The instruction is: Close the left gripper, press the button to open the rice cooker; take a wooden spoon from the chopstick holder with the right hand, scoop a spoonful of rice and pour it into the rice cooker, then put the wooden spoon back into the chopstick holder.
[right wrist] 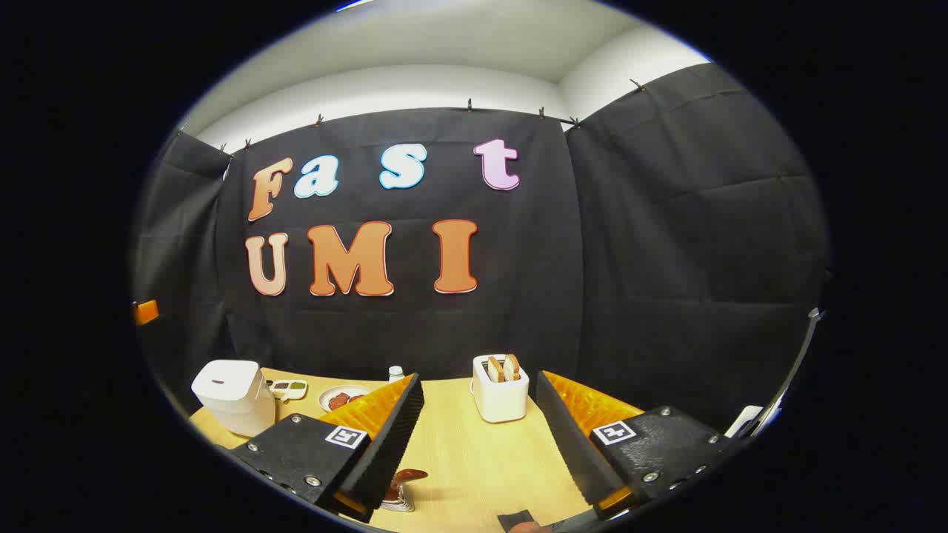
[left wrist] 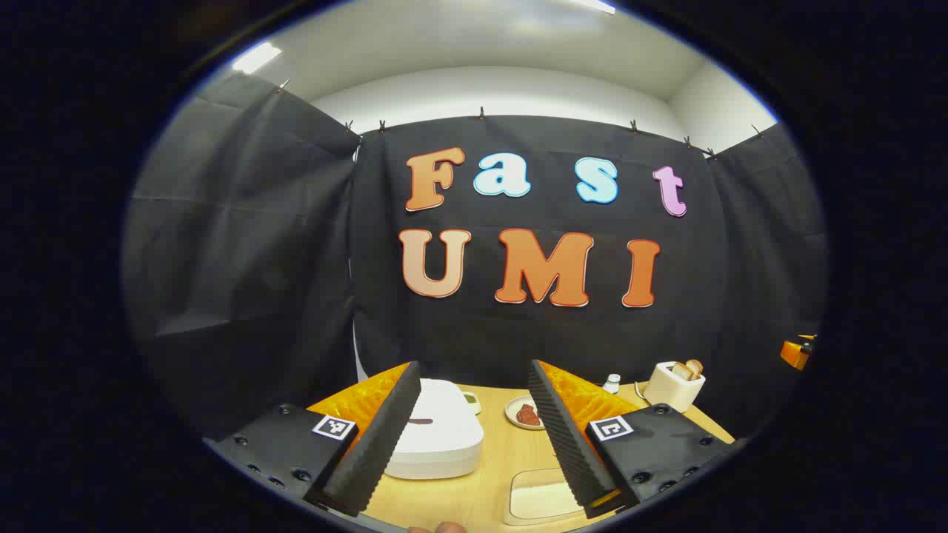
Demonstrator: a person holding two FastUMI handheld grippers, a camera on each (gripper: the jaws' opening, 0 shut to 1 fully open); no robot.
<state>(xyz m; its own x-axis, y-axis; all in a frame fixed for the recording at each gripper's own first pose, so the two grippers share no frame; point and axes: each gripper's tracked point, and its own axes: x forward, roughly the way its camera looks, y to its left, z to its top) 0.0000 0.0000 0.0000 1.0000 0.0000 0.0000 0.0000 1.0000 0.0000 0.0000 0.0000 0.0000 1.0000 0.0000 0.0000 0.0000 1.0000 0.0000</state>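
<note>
A light wooden table (left wrist: pixel 489 474) stands before black cloth walls under a white ceiling. Both the left gripper (left wrist: pixel 474 437) and right gripper (right wrist: pixel 474 444) are spread wide, holding nothing. In the left gripper view the closed white rice cooker (left wrist: pixel 437 429) sits between the fingers, a shallow tray (left wrist: pixel 537 497) nearer. The right gripper view adds a wooden spoon (right wrist: pixel 404 480) in its holder (right wrist: pixel 400 505), and a toaster (right wrist: pixel 501 391) ahead.

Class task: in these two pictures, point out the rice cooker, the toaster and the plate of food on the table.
rice cooker (left wrist: pixel 437 429): left gripper view, on its closed white lid.
toaster (right wrist: pixel 500 396): right gripper view, on its white front wall.
plate of food (left wrist: pixel 514 409): left gripper view, on its bare left rim.
</note>
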